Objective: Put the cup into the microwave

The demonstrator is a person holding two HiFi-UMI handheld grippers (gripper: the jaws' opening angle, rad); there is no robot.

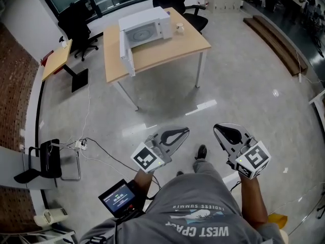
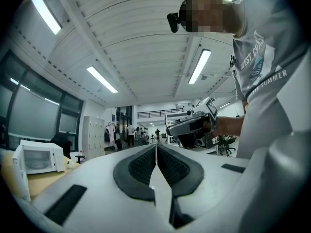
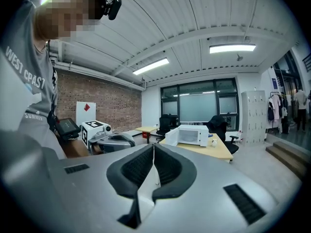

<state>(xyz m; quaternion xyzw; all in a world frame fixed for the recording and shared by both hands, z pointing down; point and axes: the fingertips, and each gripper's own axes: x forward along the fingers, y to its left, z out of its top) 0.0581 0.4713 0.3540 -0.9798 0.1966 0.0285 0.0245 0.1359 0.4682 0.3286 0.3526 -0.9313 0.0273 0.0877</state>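
Both my tools are shut on nothing. My left gripper point(image 2: 156, 148) has its jaws pressed together, and the dark pads point(image 2: 138, 169) meet along one thin line. My right gripper point(image 3: 153, 148) is the same, with its jaws closed tight and nothing pinched between them. In the head view I hold the pair side by side over the grey floor point(image 1: 244, 75), left at about 7 o'clock of the picture's middle and right at about 5 o'clock. They stand near each other but apart, both pointing up the picture. The cup point(image 1: 180, 28) is well away from me, up at 12 o'clock, standing upright on the wooden table point(image 1: 167, 52). It is just beside the microwave point(image 1: 147, 29), at the microwave's 3 o'clock, and I can't tell whether the two touch. The microwave is white, and its door point(image 1: 126, 52) is swung wide open at its 8 o'clock side, showing the round plate inside. In the right gripper view, table, microwave and cup sit at about 1 o'clock past my closed jaws. A black chair point(image 1: 76, 27) stands at the table's 9 o'clock, and a small lit screen point(image 1: 118, 196) hangs at my left hip.
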